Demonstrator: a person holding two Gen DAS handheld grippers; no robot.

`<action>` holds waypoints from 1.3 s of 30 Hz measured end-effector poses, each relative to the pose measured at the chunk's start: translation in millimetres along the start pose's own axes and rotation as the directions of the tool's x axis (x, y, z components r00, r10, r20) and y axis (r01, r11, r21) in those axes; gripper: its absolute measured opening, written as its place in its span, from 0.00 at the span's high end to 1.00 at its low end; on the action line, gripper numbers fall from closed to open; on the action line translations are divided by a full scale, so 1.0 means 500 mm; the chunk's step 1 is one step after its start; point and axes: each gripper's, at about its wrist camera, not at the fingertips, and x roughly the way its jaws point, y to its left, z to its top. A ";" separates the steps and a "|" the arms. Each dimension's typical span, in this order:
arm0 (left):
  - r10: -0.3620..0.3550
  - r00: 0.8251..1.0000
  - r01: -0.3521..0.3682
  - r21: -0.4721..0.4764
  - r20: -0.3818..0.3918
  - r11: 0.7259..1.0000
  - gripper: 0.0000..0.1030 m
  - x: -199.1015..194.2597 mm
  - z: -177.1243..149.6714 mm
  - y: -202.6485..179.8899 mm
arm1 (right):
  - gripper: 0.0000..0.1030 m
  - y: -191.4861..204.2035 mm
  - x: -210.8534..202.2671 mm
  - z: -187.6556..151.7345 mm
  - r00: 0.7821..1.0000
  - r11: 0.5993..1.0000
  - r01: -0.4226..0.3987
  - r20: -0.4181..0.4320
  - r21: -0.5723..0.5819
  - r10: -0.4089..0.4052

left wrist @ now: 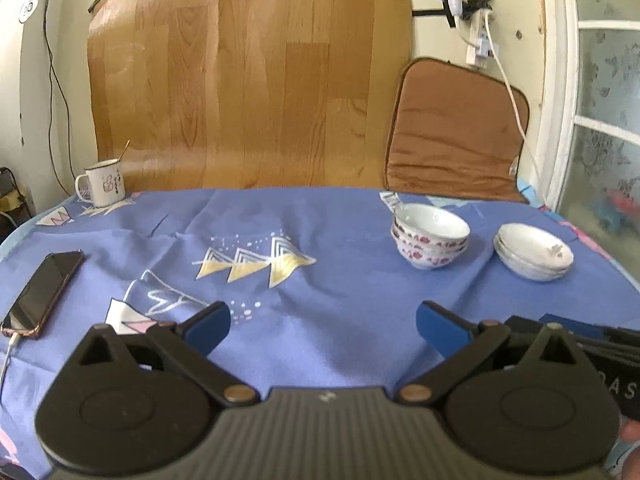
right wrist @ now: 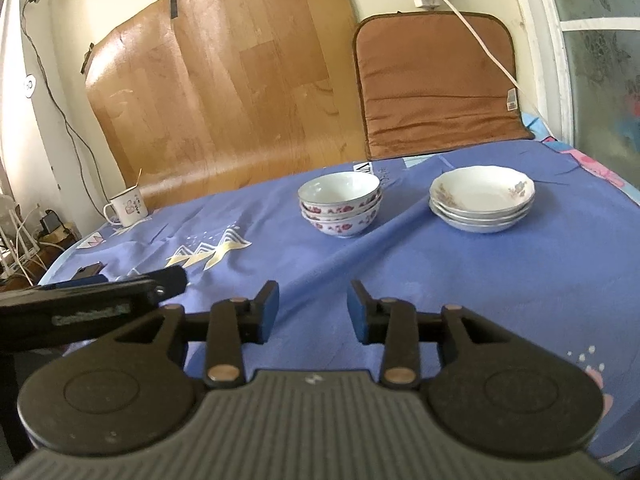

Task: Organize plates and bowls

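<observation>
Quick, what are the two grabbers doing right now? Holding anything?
Left gripper: wide open, holding nothing.
Right gripper: open, holding nothing.

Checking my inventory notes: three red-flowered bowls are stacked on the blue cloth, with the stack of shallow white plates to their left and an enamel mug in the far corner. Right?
One slip: the stack of shallow white plates sits to the right of the stacked red-flowered bowls, as the right wrist view shows. The blue cloth and the white enamel mug are as you noted.

An enamel mug point(left wrist: 105, 185) and a charging phone point(left wrist: 42, 294) lie on the blue tablecloth point(left wrist: 320, 240).
</observation>
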 end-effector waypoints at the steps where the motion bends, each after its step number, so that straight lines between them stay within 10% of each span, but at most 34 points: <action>1: 0.002 1.000 -0.002 -0.004 -0.010 1.000 0.00 0.001 -0.001 0.001 | 0.60 0.002 0.000 -0.002 1.000 1.000 -0.002 -0.003 0.000 0.002; 26: 0.048 0.995 -0.049 -0.018 -0.086 0.999 0.00 0.001 -0.024 0.002 | 0.52 0.003 0.003 -0.009 1.000 1.000 -0.012 -0.014 0.024 0.013; 39: 0.156 0.987 -0.148 0.140 -0.045 0.979 0.00 -0.008 -0.015 -0.038 | 0.52 -0.009 0.000 0.004 1.000 0.999 0.010 0.020 0.041 -0.011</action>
